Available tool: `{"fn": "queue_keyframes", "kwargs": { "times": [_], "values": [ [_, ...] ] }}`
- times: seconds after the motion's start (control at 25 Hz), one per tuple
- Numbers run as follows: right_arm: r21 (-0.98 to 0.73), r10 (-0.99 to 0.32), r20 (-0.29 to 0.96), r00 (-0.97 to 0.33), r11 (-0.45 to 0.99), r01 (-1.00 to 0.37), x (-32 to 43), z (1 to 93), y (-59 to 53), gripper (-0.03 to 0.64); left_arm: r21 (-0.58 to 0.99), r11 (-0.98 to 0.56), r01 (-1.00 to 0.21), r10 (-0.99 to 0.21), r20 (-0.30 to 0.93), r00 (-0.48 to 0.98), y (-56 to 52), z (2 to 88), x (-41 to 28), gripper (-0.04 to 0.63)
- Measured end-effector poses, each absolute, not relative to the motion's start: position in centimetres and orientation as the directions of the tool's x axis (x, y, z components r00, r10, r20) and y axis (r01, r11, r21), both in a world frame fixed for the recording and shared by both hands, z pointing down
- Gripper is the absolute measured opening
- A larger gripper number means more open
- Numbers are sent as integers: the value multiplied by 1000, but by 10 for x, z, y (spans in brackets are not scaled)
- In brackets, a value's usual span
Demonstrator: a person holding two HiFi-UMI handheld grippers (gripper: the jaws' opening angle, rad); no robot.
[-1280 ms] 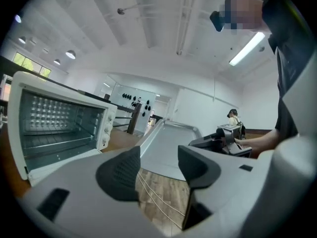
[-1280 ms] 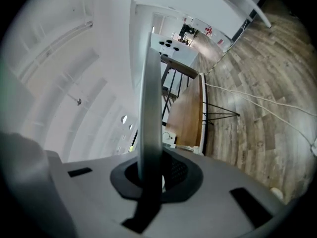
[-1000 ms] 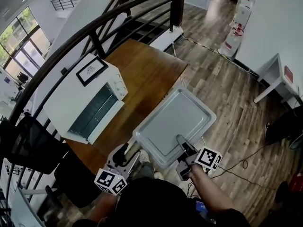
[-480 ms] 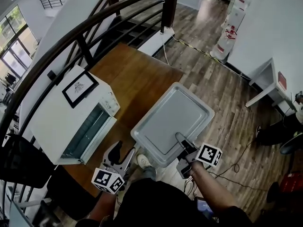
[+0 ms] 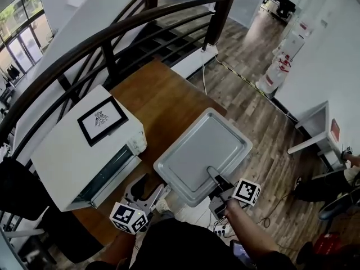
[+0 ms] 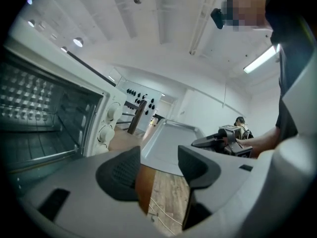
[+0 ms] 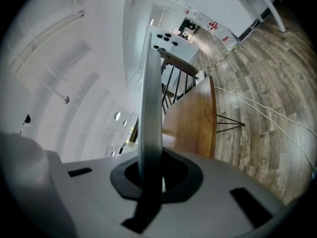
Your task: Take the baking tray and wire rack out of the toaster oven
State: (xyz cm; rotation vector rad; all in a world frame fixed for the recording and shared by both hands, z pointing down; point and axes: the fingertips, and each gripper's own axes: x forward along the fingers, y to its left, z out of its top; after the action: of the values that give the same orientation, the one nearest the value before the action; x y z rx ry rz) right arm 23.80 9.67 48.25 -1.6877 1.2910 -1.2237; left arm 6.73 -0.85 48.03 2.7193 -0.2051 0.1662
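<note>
Gripping the flat grey metal baking tray point(image 5: 199, 148) by its near rim, the right hand-held gripper point(image 5: 214, 173) holds it over the brown wooden tabletop point(image 5: 163, 97) edge, clear of the open white toaster oven point(image 5: 67, 156); the left hand-held gripper point(image 5: 143, 187) gapes empty.

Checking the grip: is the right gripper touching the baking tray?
Touching. In the right gripper view, the right gripper has its jaws shut on the baking tray edge.
</note>
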Motion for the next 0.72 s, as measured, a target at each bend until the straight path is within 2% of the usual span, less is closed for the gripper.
{"fn": "queue_keyframes", "kwargs": {
  "times": [0.48,0.72],
  "values": [
    [-882,-935,346,75,-352,-315,285,504,60,6,338,-915,-222,-189,126,974,-42,473,77,230],
    [-880,-939,341,35,-332,-338,308,510,23,6,318,-899,-300,-267,143,953,-49,473,73,230]
  ]
}}
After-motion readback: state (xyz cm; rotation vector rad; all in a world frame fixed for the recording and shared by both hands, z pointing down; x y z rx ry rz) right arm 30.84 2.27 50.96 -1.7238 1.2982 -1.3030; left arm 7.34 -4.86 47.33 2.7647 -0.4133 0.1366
